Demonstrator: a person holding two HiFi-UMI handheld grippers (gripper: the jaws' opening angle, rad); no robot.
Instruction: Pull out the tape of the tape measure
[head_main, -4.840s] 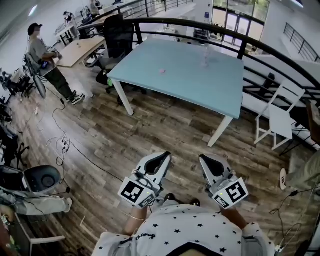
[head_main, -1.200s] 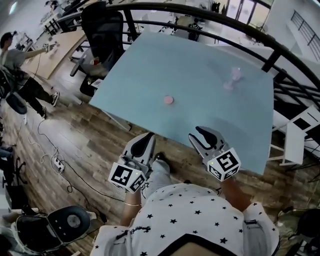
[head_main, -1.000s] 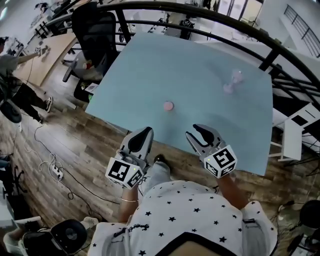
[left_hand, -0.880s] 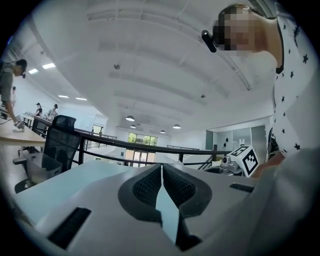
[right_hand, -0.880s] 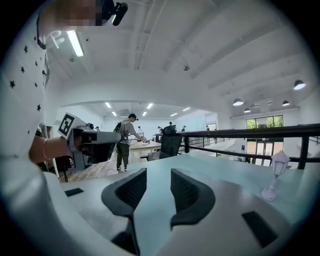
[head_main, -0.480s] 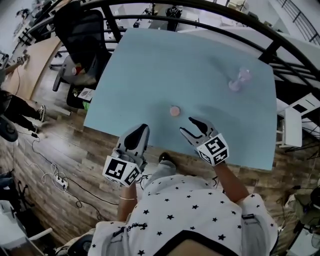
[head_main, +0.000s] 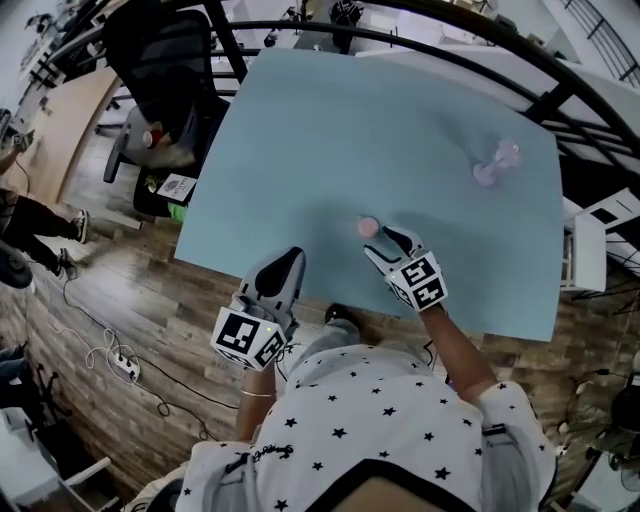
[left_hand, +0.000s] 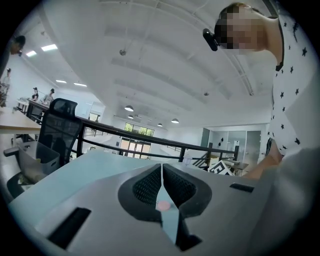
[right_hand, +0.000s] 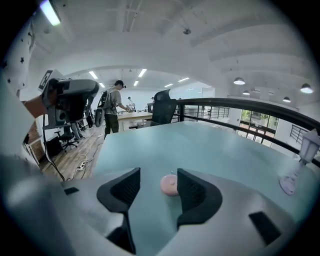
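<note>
At the near edge of the worktop, the left gripper is held low, over the line where the wood floor meets the light-blue surface. Its jaws are clenched together with nothing between them; the left gripper view shows the two dark pads meeting along one seam.

Further in, the right gripper is over the worktop and points at the tape measure. Its jaws are opening. In the right gripper view the tape measure, a small round pink case, lies flat on the worktop at the jaw tips, closer to the jaw on that view's right. Neither pad presses on it, so the right gripper is released. No tape can be seen drawn out of the case.

Well beyond, near the far right corner, a small pale object stands on the worktop. A black chair stands off the far left corner, and a dark railing runs behind the worktop.
</note>
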